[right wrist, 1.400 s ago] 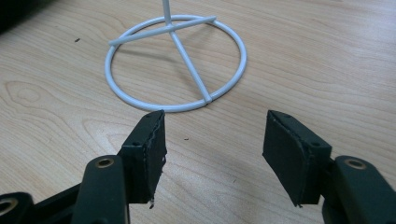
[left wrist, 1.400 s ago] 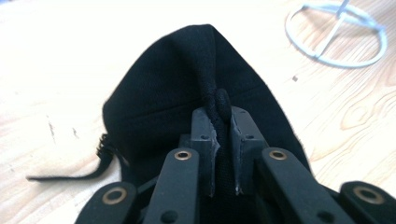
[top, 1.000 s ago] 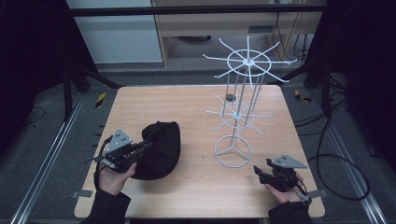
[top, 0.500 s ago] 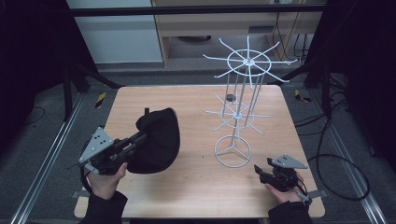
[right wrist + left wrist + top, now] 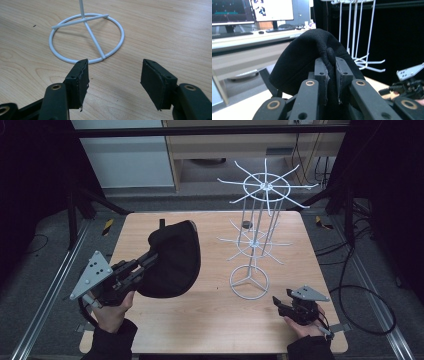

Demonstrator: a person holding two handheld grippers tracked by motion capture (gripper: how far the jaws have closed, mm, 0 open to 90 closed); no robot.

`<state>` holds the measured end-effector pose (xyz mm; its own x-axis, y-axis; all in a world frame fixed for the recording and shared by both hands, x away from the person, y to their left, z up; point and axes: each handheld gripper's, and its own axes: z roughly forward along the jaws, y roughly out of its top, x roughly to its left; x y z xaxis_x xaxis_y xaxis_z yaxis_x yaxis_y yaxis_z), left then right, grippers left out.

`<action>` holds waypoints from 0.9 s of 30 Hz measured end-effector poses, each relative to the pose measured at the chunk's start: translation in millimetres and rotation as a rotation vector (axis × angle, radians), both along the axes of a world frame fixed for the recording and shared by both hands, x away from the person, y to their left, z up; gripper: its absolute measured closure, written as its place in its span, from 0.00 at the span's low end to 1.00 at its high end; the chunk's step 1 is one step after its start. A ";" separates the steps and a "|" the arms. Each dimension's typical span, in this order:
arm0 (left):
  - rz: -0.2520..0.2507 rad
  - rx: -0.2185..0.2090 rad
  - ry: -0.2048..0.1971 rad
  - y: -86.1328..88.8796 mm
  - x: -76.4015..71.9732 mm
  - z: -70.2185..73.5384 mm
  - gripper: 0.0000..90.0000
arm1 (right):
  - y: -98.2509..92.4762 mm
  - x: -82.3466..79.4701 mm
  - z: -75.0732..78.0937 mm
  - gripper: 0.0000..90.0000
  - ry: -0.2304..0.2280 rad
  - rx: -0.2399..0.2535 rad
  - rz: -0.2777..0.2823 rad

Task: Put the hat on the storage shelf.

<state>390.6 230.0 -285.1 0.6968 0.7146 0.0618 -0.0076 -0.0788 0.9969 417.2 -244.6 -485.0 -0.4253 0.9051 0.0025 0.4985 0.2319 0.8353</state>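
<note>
Our left gripper's (image 5: 329, 75) fingers (image 5: 321, 72) pinch the soft black cloth cap (image 5: 172, 257) (lifted off the table); our right gripper's (image 5: 113, 80) fingers stay spread wide.

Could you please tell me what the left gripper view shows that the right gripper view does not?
The left gripper view shows the left gripper clamped on the thick edge of a black fabric cap, with computer monitors on a desk behind. The right gripper view shows the right gripper with its jaws open and empty above the pale wooden table. Both show the white wire hanging rack: its arms in the first, its ring base in the second.
</note>
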 end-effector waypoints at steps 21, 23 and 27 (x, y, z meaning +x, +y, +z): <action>-0.097 -0.146 -0.112 -17.7 -5.7 54.7 0.91 | -0.8 1.1 -0.8 0.44 -0.009 -0.012 0.000; -0.104 -0.153 -0.118 -19.2 -5.3 59.4 0.91 | -0.8 1.1 -0.7 0.44 -0.010 -0.012 0.000; -0.121 -0.170 -0.126 -22.6 -4.5 66.9 0.91 | -0.6 0.8 -0.4 0.43 -0.007 -0.007 -0.001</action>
<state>386.0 207.5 -218.2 0.7723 0.6340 0.0397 -0.1323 0.0993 0.9862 417.9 -245.2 -485.4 -0.4243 0.9055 -0.0069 0.4931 0.2374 0.8370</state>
